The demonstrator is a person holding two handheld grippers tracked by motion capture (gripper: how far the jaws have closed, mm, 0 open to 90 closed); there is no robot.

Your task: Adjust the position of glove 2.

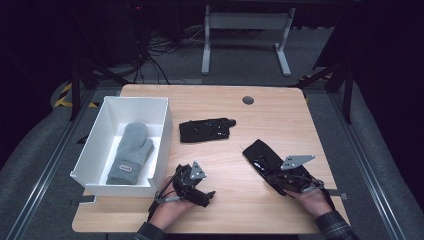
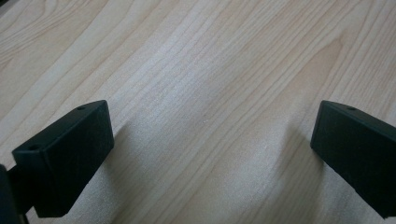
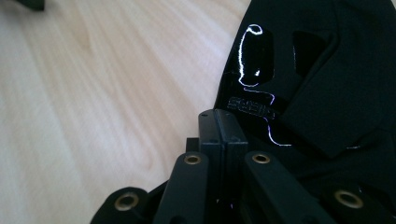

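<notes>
My right gripper has its jaws pressed together at the near edge of the black glove lying on the right side of the table, though I cannot tell whether any cloth is pinched between them, while my left gripper hangs wide open over bare wood beside the white bin. I judge the glove light, soft and floppy, with glossy patches that may slip. So I would take hold at the cuff hem, where the fabric is doubled, rather than on the shiny print.
</notes>
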